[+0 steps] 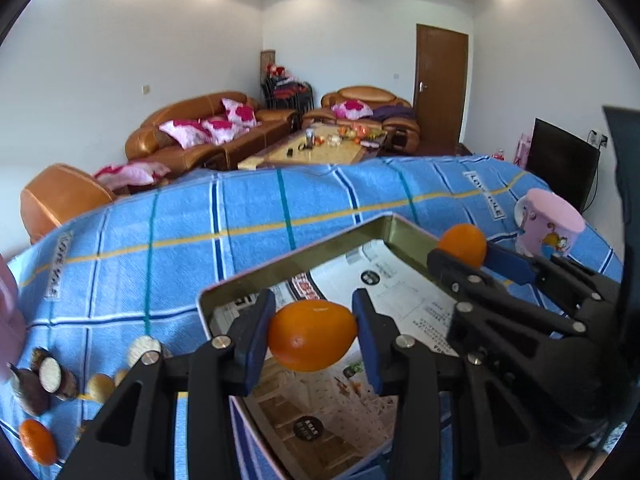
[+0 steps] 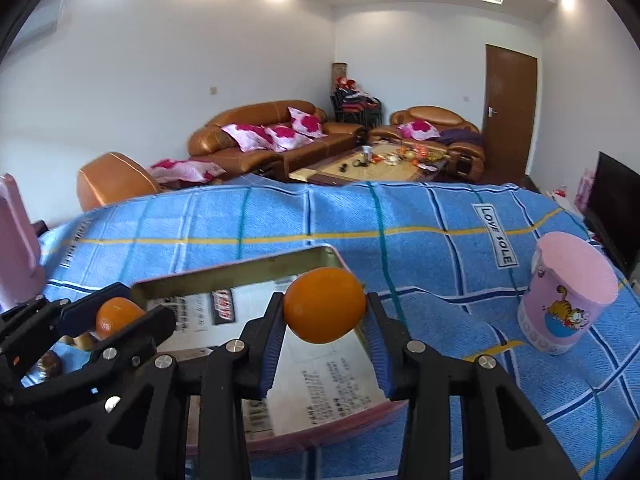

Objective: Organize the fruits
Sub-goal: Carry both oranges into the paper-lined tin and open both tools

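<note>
Nearest my left camera, the left gripper [image 1: 312, 340] is clamped on an orange [image 1: 312, 336], held above the near part of the metal tin [image 1: 296, 256]. I read the right gripper [image 2: 326, 316] as clamped on a second orange [image 2: 325, 305], held over the tin's far right corner.

Edges: the tin's raised rim runs beneath both fruits; its floor is lined with printed paper [image 1: 400, 276]. Both grippers sit close together over the tin. Beyond the tin's far rim, the blue checked cloth [image 1: 248, 216] lies bare to the table edge.

View differences:
- My left view alone shows, left of the tin, a loose orange [image 1: 38, 440], cut brown tubers [image 1: 44, 376] and pale round pieces [image 1: 144, 350] on the cloth.
- My right view shows the pink cartoon cup [image 2: 568, 300] in full, upright, well apart from the tin's right rim; in my left view the right gripper's frame partly hides it.
- My right view shows a pink object [image 2: 16, 248] at the far left; I cannot identify it.
</note>
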Tool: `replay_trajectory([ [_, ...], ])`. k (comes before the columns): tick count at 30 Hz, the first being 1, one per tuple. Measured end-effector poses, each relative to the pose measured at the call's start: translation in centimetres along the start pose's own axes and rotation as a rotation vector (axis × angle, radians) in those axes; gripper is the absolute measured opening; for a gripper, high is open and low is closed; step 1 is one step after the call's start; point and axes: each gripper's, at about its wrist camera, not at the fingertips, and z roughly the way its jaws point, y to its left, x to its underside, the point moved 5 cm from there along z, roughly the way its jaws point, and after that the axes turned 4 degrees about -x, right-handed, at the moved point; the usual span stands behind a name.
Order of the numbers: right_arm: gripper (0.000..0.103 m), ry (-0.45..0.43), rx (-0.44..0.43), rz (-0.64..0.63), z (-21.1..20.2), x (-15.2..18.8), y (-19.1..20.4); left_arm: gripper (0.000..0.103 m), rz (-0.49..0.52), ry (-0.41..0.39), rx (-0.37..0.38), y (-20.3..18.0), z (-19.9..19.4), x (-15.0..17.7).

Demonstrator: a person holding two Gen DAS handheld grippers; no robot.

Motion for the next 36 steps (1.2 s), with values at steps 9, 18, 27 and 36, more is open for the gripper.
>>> replay_trajectory([
  [9, 0.042, 0.06, -0.007, -0.029, 1.3, 0.9, 0.5, 0.042, 0.06, -0.004, -0.106, 0.4, 0.9, 0.7],
  [18, 0.042, 0.116, -0.032, -0.001, 2.4, 1.6, 0.4, 0.042, 0.058, 0.007, -0.128, 0.6, 1.5, 1.0],
  [27, 0.043, 0.088, -0.059, 0.051, 2.1, 1.3, -0.1, 0.077, 0.033, -0.084, -0.226, 1.7, -0.5, 0.2],
  [36, 0.074, -0.082, -0.162, 0.195, 0.0, 0.0, -1.2, 0.103, -0.033, -0.178, -0.28, 4.7, -3.7, -0.1],
])
